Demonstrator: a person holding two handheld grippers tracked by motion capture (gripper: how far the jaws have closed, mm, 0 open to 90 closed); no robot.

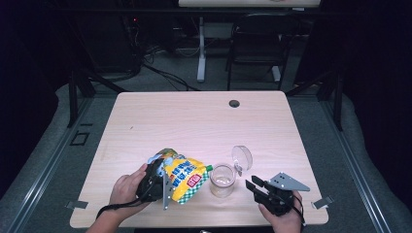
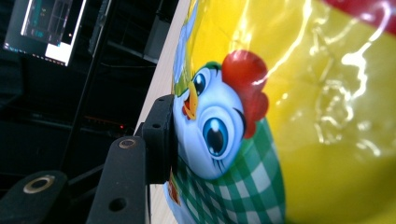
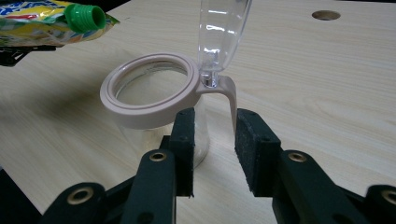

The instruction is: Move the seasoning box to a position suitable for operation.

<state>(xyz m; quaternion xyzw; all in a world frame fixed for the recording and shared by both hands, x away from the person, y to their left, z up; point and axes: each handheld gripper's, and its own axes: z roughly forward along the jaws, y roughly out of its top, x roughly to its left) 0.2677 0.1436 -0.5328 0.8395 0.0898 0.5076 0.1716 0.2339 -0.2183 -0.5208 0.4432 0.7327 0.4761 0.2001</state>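
A dark lab: bare test table [image 1: 194, 121], cables [image 1: 165, 73], lit monitor [image 2: 46, 28].

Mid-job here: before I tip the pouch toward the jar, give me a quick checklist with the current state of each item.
1. Left gripper clamped on the yellow pouch: ok, a jaw pad presses its side.
2. Green spout aimed at the jar: ok, though it sits short of the rim.
3. Spout open: cannot tell.
4. Jar lid flipped up, mouth clear: ok.
5. Jar steadied by the right gripper: not ok, jaws open, not gripping it.
6. Jar upright on the table: ok.
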